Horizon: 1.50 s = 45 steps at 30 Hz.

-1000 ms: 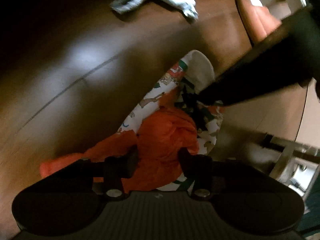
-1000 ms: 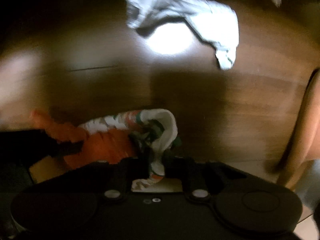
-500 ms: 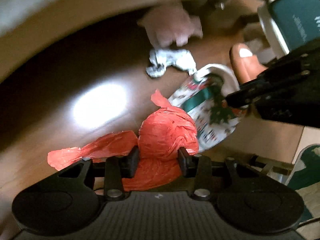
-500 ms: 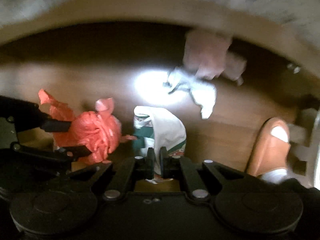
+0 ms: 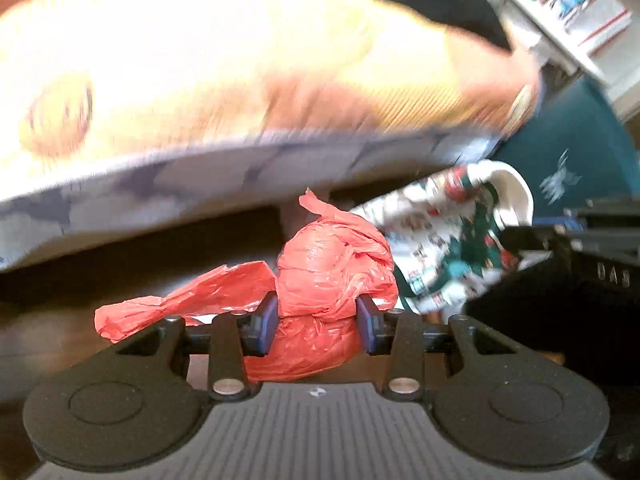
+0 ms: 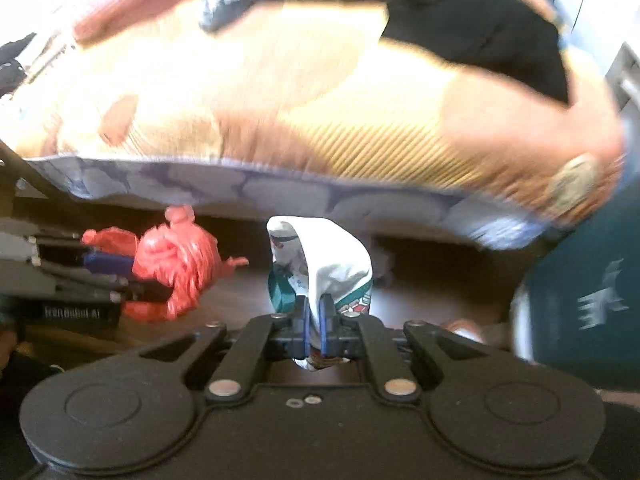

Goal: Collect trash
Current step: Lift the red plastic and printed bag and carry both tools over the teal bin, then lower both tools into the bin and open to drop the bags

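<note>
My left gripper (image 5: pixel 316 320) is shut on a crumpled red plastic bag (image 5: pixel 328 276), held off the floor; a loose tail of the bag hangs left. The bag also shows in the right wrist view (image 6: pixel 176 264) with the left gripper's fingers (image 6: pixel 108 264) on it. My right gripper (image 6: pixel 316 324) is shut on a crushed paper cup (image 6: pixel 324 264), white inside with a green and red printed outside. The cup also shows in the left wrist view (image 5: pixel 448 236), just right of the red bag, held by the right gripper coming in from the right edge.
A bed with an orange-yellow blanket (image 6: pixel 320 112) and a blue patterned mattress edge (image 6: pixel 280 188) fills the upper view. Dark wooden floor (image 6: pixel 420 292) runs under it. A dark teal object with a white print (image 6: pixel 592 292) stands at the right. White shelving (image 5: pixel 576 8) is at upper right.
Both grippers have lifted and tilted up from the floor with their loads. The view now faces the bed instead of the floor, and the trash under the bed is out of sight.
</note>
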Motion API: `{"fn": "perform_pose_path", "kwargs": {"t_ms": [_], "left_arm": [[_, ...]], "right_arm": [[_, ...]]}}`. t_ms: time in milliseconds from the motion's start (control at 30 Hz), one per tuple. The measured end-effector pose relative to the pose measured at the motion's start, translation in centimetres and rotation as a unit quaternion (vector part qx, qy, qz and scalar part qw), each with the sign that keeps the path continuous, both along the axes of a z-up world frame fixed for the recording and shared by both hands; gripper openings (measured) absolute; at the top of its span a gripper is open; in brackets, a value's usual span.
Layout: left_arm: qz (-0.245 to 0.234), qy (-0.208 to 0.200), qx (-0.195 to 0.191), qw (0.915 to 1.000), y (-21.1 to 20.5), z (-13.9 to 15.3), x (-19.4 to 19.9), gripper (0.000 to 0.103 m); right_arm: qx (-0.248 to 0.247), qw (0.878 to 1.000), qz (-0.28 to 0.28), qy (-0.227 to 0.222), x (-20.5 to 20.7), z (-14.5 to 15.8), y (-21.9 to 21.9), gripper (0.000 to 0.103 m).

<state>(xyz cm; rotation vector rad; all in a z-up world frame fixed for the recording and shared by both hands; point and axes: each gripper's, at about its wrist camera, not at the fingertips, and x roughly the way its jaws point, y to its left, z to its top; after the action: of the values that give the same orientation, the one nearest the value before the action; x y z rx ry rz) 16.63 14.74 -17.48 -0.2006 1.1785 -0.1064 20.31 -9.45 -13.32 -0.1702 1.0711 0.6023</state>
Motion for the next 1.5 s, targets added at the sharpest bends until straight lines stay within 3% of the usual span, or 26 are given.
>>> {"fn": "perform_pose_path", "kwargs": {"t_ms": [200, 433, 733, 967, 1133, 1500], "left_arm": [[0.007, -0.071, -0.013, 0.9973, -5.3, 7.4, 0.8, 0.039], [-0.026, -0.143, -0.018, 0.9892, -13.4, 15.2, 4.0, 0.039], [-0.107, -0.174, -0.041, 0.9781, -26.7, 19.9, 8.9, 0.039], [-0.16, -0.152, -0.046, 0.9744, -34.9, 18.7, 12.2, 0.039], [-0.173, -0.122, -0.048, 0.9761, -38.1, 15.7, 14.2, 0.039], [-0.198, -0.052, 0.007, 0.9788, -41.8, 7.3, 17.9, 0.039]], "right_arm": [[0.054, 0.995, -0.022, -0.081, -0.1, 7.1, -7.7, 0.005], [0.099, 0.98, -0.074, -0.159, 1.8, 14.0, -17.6, 0.005], [0.113, 0.963, -0.143, -0.198, 4.2, 16.9, -28.7, 0.005], [0.102, 0.96, -0.173, -0.195, 5.1, 15.7, -34.4, 0.005], [0.081, 0.966, -0.188, -0.157, 6.8, 11.8, -35.7, 0.005], [0.048, 0.97, -0.228, -0.064, 9.9, 3.3, -35.2, 0.005]]}}
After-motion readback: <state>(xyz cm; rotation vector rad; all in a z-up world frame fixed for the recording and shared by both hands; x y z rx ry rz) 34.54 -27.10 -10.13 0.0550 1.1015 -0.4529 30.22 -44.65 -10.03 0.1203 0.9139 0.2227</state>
